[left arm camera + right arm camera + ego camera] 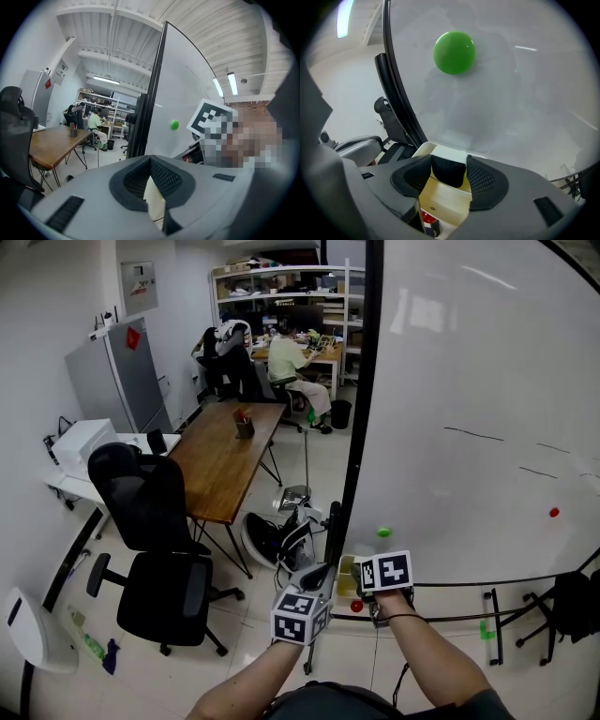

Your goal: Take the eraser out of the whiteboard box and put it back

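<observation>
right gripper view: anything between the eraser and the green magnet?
No. In the right gripper view, only bare whiteboard lies between the eraser, clamped in the right gripper over the whiteboard box, and the green magnet above it.

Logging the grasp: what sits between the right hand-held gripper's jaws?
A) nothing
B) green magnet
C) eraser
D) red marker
C: the right hand-held gripper has its jaws closed on the eraser, dark with a white back, just above the cream box; the green magnet sits on the whiteboard.

My left gripper pinching thin cream edge; whiteboard standing ahead, green magnet sticking on it.
</observation>
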